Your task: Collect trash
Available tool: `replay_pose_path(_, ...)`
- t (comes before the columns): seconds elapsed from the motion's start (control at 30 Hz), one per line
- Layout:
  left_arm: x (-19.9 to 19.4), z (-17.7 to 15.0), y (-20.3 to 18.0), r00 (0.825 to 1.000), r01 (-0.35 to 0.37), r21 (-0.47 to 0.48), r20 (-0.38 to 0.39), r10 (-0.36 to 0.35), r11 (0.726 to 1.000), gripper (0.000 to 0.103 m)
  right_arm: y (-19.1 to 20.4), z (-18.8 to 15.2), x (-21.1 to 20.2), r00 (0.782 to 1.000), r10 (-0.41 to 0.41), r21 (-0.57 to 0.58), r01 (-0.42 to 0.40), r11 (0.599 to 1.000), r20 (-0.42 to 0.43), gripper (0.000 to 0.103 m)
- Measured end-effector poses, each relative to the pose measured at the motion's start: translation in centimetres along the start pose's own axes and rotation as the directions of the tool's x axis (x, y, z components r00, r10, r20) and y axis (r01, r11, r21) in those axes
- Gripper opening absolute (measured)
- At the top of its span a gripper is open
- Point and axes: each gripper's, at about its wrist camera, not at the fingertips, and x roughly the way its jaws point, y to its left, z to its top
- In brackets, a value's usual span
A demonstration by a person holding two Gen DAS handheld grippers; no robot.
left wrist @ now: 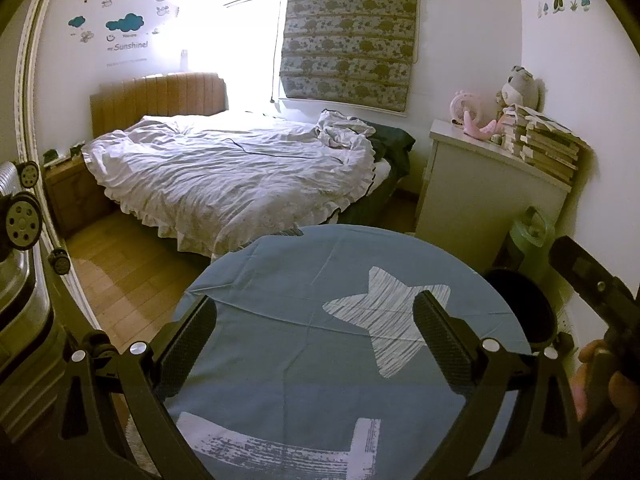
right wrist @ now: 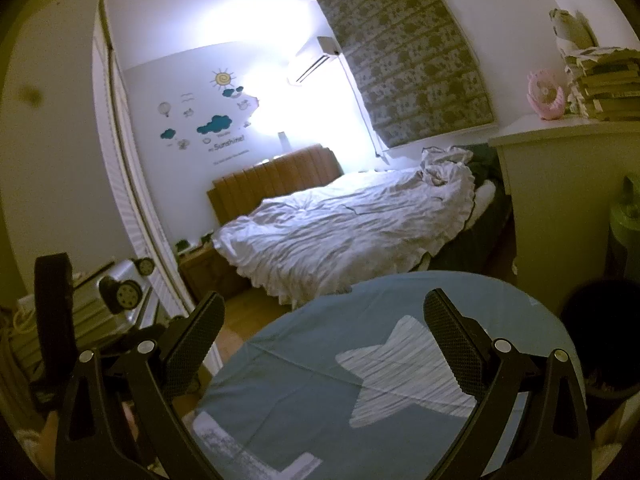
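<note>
Hovering spread wide and holding nothing, the left tool (left wrist: 314, 312) and right tool (right wrist: 324, 310) hang over the blue star-printed desk (left wrist: 280, 360), which shows no trash, so collecting looks either finished or unstarted, with the dark bin (left wrist: 524, 304) waiting just right.

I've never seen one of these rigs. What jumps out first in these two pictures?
Two black grippers, left and right, hang open over a round table draped in blue cloth with a white star. Behind it lies a bed with a rumpled white cover, under a blazing window. A dark bin stands right of the table, by the white dresser.
</note>
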Motion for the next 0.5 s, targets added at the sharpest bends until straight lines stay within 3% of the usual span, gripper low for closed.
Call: replay_pose_path(0.5,0.10,0.14,-0.04,1.000,-0.002,-0.002,-0.006,0.002,1.000,0.098,-0.23,-0.33,0.50,1.000,-0.003,0.003,0.003,1.000,-0.009,0.098)
